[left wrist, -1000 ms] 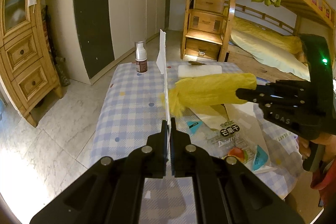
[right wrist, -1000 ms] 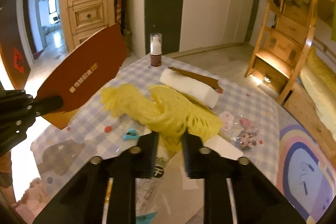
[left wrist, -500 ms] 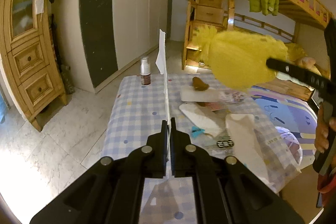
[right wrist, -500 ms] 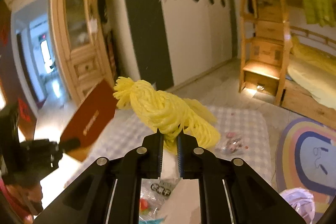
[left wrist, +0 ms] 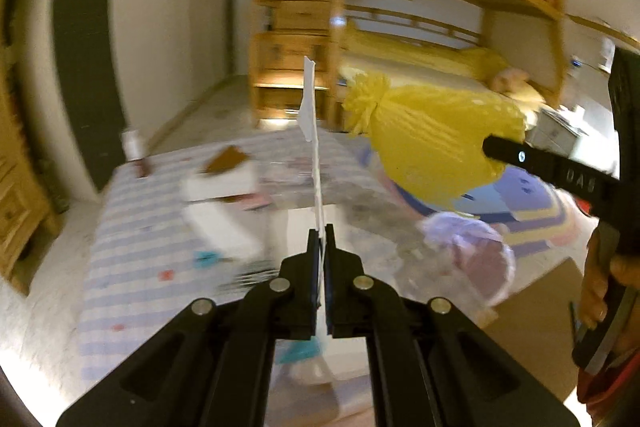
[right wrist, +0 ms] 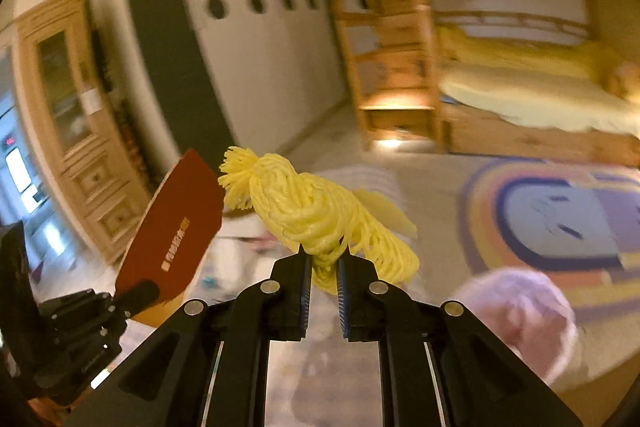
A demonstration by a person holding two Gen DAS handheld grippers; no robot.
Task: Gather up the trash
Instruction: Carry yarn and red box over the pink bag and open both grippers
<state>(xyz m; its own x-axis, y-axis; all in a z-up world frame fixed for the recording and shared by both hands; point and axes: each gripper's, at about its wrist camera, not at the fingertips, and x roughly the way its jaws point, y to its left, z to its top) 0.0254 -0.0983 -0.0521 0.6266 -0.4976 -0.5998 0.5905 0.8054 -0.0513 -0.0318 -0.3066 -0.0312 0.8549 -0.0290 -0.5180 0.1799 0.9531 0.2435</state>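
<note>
The right gripper (right wrist: 322,259) had its jaws nearly closed on the yellow foam net (right wrist: 316,215), pinching only a low fold of it, so most of the net stood up and forward of the jaws, frayed end uppermost. The left gripper (left wrist: 319,239) was shut tight on the red card (right wrist: 176,227), which it held by its bottom edge; in the left wrist view the card showed only as a thin pale line rising from between the jaws. Both items were in the air, clear of the tabletop (left wrist: 132,247) — the net out over the floor beside it.

The step in hand looked like carrying both pieces to the bin bag (right wrist: 520,311), the pale pink-lined mouth low and to the right, near the rug (right wrist: 560,219). To do it well, the net probably wanted bringing directly above the opening before the jaws let go, since foam that light would likely drift or bounce off the rim. The grip was shallow, so a smooth swing without jerks seemed wise. The card was stiff and broad, and would probably go in best edge-first. The two grippers were near each other — taking turns over the bag seemed safer. More litter was left on the tabletop, blurred.
</note>
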